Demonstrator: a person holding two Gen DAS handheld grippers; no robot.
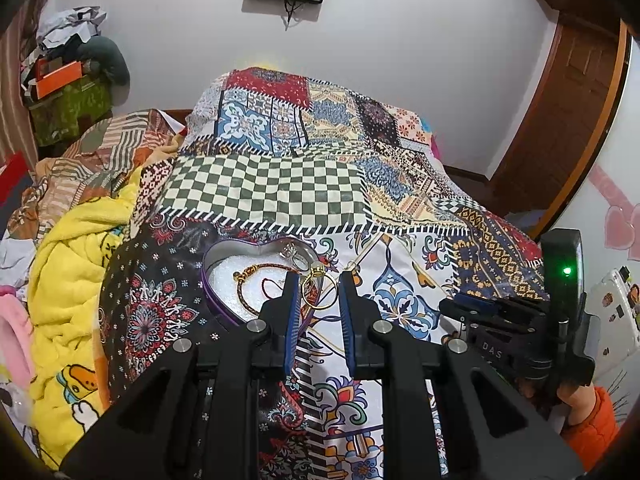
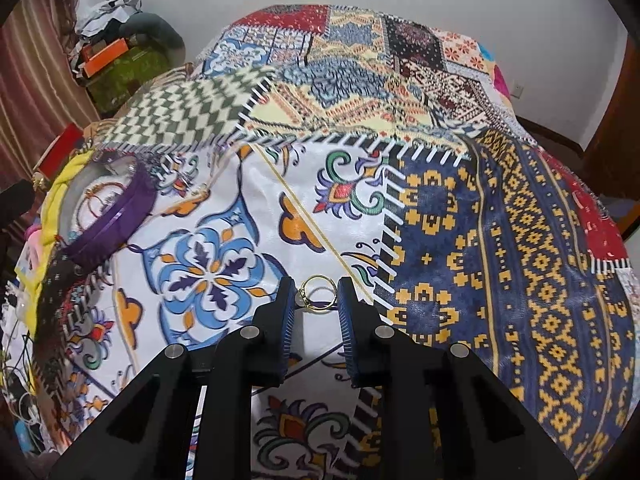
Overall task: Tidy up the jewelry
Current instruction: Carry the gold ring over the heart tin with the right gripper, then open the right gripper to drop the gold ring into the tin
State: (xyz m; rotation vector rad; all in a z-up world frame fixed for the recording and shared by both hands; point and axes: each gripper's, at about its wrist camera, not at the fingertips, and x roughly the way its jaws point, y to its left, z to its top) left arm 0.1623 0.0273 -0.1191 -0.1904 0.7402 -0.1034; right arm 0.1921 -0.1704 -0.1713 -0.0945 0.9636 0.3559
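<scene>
The left gripper (image 1: 319,278) holds a gold ring (image 1: 317,290) between its fingers (image 1: 292,300), the band pinched across its width with the stone at the top, just past the fingertips. Beyond and left of those fingers sits a heart-shaped tin (image 1: 218,300) on the bed (image 1: 264,188), with a cord bracelet (image 1: 256,276) and a silver piece (image 1: 294,256) already inside.

The right gripper (image 2: 317,290) is down on the bedspread with a second ring (image 2: 316,293) lying flat between its fingers (image 2: 286,308). The gap is narrow and the stone sits against the left finger, but I cannot tell whether the pads actually press the band.

Both rings look light, hard and smooth, so they will likely slip or flip under a glancing squeeze, and the soft quilt gives under them. The surest hold seems to be across the band's widest part, pads square to the metal, away from the stone.
</scene>
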